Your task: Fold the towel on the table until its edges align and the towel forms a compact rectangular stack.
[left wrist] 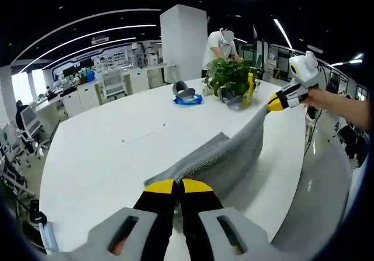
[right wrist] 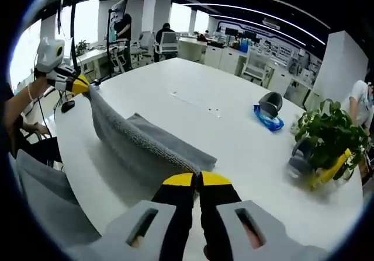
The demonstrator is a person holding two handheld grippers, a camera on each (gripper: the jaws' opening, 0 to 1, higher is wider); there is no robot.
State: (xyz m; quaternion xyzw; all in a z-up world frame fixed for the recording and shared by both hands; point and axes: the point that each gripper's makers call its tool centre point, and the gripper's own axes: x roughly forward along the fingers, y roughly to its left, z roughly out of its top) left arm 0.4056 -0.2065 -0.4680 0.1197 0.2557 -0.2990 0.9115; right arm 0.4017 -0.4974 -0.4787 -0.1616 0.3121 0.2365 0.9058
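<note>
Two claws hold the grey towel between them, one at each end. The left claw (left wrist: 178,185) has its yellow-tipped jaws pressed together on one corner of the towel (left wrist: 225,153), and the right claw (right wrist: 197,180) is clamped the same way on the opposite corner. From the left gripper view the right claw (left wrist: 279,101) shows across the counter with the cloth stretched up to its tips, held by a hand (left wrist: 315,96). From the right gripper view the left claw (right wrist: 80,84) shows likewise, gripping the far end of the towel (right wrist: 140,141). The towel hangs lifted along its held edge, while its lower part lies folded on the white counter (left wrist: 105,156). Farther along the counter sit a potted plant (left wrist: 229,77), a yellow bottle (left wrist: 250,88) just beside it, and a blue and grey object (left wrist: 186,94) I cannot identify. A person (left wrist: 221,46) stands behind the plant.
</note>
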